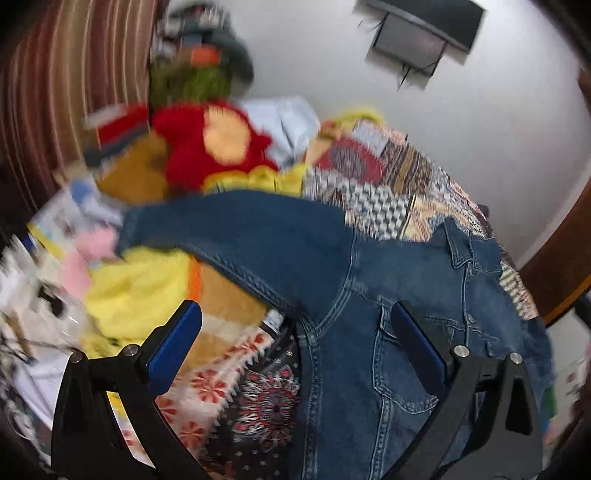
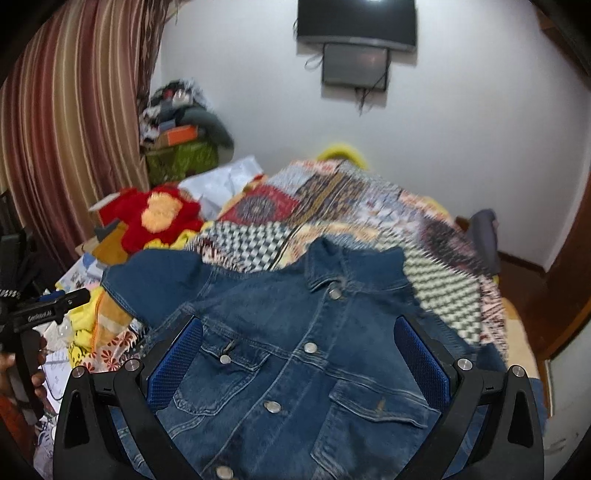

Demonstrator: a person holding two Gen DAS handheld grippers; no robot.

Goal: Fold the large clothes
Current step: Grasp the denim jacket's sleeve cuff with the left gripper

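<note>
A blue denim jacket [image 2: 295, 332] lies front up on the patterned bedspread [image 2: 351, 199], buttons closed, collar toward the far wall. One sleeve [image 1: 229, 229] stretches out to the left over the pile of clothes. My right gripper [image 2: 299, 332] hovers open over the jacket's chest, with nothing between its blue pads. My left gripper [image 1: 295, 317] is open above the jacket's left side near the armpit seam, holding nothing. In the right wrist view the left gripper [image 2: 55, 302] shows at the left edge, held by a hand.
A heap of clothes lies left of the jacket: a red and orange fuzzy piece [image 2: 159, 214], yellow cloth [image 1: 136, 280] and floral prints [image 1: 236, 369]. A striped curtain [image 2: 66, 122] hangs at left. A dark screen [image 2: 356, 22] is mounted on the white wall. A wooden door frame [image 2: 569, 295] stands at right.
</note>
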